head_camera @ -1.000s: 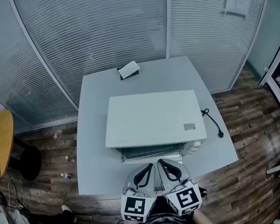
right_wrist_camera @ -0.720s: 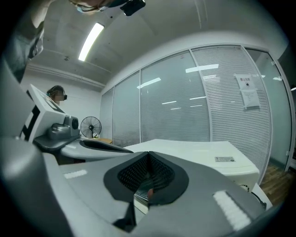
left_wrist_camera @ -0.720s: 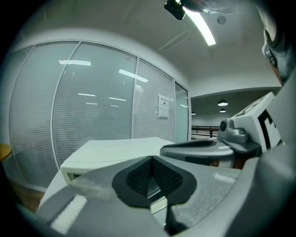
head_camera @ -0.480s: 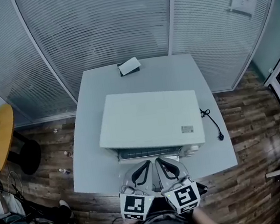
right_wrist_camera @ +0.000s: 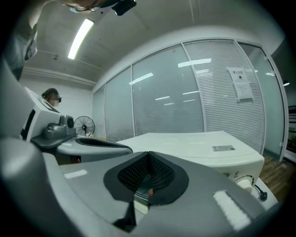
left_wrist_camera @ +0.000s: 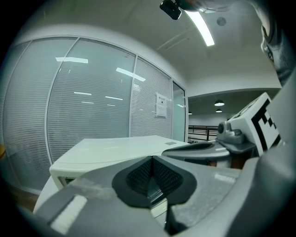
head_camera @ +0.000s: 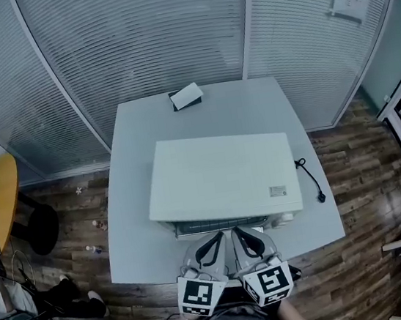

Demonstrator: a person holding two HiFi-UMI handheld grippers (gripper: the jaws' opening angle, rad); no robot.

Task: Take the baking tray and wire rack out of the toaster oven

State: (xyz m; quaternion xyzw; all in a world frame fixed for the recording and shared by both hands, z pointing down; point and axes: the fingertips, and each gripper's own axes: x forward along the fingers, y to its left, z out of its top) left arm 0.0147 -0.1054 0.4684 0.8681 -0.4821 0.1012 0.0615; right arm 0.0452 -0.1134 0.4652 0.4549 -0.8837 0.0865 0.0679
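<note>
The baking tray and wire rack show in no view; they are presumably inside the white, box-shaped metal toaster oven (head_camera: 222,178), which stands in the middle of the pale grey square counter (head_camera: 136,253). Just in front of the oven's front face, side by side, hang the left gripper (head_camera: 213,241) and the right gripper (head_camera: 241,236), each with its jaws pressed together on nothing. The step in hand looks like the approach to the door: the jaws should be spread before they reach the handle, and the door opened fully before anything is drawn out level. The head view gives only the oven's top and a sliver of its front, plus the black power cord (head_camera: 310,177) to its right. Only the right gripper view shows a round control knob (right_wrist_camera: 245,183) at the front's right end.
</note>
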